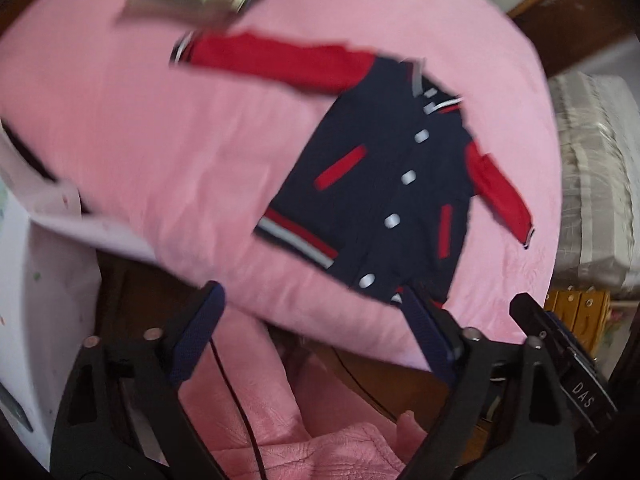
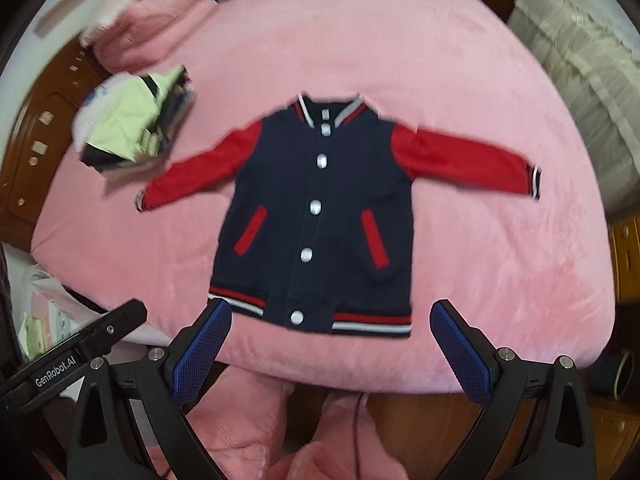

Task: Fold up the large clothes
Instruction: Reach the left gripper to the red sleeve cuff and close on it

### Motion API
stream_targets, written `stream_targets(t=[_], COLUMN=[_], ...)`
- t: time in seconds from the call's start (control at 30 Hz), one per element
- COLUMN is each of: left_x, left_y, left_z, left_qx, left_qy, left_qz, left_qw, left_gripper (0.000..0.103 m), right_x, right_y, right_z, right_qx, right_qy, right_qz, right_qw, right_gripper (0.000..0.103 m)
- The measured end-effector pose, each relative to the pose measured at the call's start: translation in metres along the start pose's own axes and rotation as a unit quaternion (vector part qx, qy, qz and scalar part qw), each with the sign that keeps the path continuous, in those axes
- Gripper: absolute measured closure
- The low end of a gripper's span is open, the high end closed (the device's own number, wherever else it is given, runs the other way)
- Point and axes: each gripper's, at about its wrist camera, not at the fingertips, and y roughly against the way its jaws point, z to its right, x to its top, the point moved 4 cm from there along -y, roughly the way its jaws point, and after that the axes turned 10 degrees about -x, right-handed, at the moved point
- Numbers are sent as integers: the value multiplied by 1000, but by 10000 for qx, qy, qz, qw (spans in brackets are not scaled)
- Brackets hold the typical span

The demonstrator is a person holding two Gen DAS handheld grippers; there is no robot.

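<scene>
A big pink bed (image 2: 460, 80) fills most of the view. A blue jacket (image 2: 320, 216) with red sleeves lies flat in the middle of it, front side up, snaps done up, both arms spread out wide. Up by one sleeve sits a small pile of clothes (image 2: 136, 120), just beside the cuff.

The jacket looks soft and light. It will bend and flop easily and will not break. The thick striped band along the bottom looks firmer, so its corners are good spots to pinch. The sleeve cuffs are good too.

The right gripper (image 2: 332, 340) hangs above the bottom band. Its jaws are spread wide with nothing between them. The left gripper (image 1: 316, 320) hangs near one bottom corner. Its jaws are also apart and hold nothing.
</scene>
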Motion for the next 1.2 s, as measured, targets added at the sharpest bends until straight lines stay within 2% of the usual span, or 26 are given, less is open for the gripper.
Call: stream_targets(t=[0.07,0.13,0.2,0.37,0.47,0.57,0.7,0.73,0.9,1.0,1.07,1.13,1.2], left_x=[9,21,39,91,127,171,226,243,287,298,299,299,300], left_y=[-15,-27,-32,-34,-36,-43,-60,-64,-82,-97,-107,-116,-118], left_z=[-24,-48,-75,-129,-152,-174,-202,-211,-231,-237,-240,-242,-238], left_qx=[-4,128,290,277,90,-157,-196,-241,-431,-487,-492,-592,-468], left_qy=[141,215,403,695,945,1164,1160,1216,1235,1276,1357,1455,1319], left_qz=[-210,-394,-489,-549,-493,-218,104,289,622,614,589,697,878], left_qw=[9997,9989,9976,9957,9943,9928,9930,9919,9895,9887,9878,9851,9863], left_gripper=[19,21,23,23,23,23,23,23,23,34,52,58,61], right_x=[0,0,6,37,62,88,117,121,128,120,108,93,84], right_y=[-23,-46,-72,-113,-128,-136,-141,-143,-145,-158,-169,-179,-186], right_z=[-27,-52,-88,-173,-211,-242,-261,-267,-268,-259,-248,-236,-228], right_qx=[-64,-123,-156,56,131,311,346,348,253,177,138,124,165], right_qy=[62,137,171,-105,-376,-728,-1012,-1035,-1047,-893,-831,-889,-1020], right_qz=[-200,-360,-702,-1022,-1134,-1158,-1083,-1037,-707,-719,-793,-929,-1016], right_qw=[9998,9992,9973,9947,9928,9901,9883,9886,9917,9932,9933,9916,9894], right_gripper=[2,2,2,2,2,2,2,2,2,2,2,2,2])
